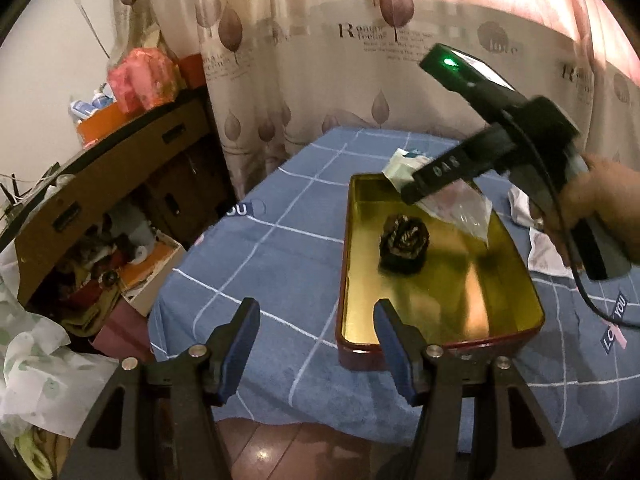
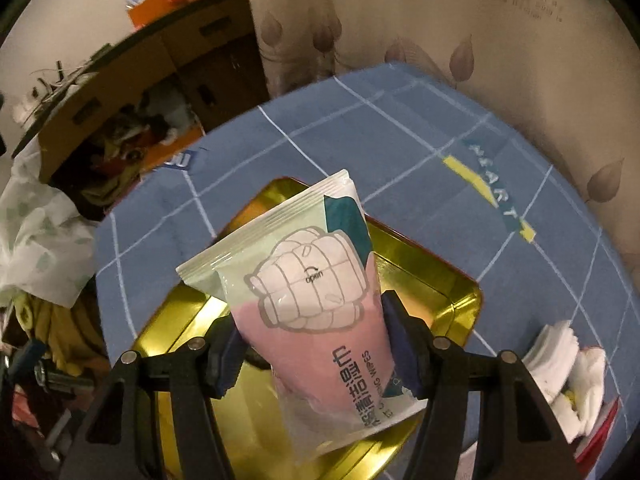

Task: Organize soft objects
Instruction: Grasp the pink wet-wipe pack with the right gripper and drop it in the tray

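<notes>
Left wrist: left hand-held gripper (image 1: 316, 332) released, empty, at near rim of gold tin (image 1: 516, 236) on bench; dark bundle (image 1: 404, 242) inside | Right wrist: right hand-held gripper (image 2: 316, 344) grasping wipes pack (image 2: 308, 292) above tin.

The left gripper (image 1: 316, 344) has black angular arms, dark blue pads (image 1: 240, 344) on its fingers and round silver screws at the joints; the right gripper (image 2: 316, 344) is built alike, with the same black arms, blue pads and silver screws. From the left wrist, the right gripper's black body carries a glowing green light, pale lettering and a black cable; the bare-skinned right hand (image 1: 600, 204) shows tan.
</notes>
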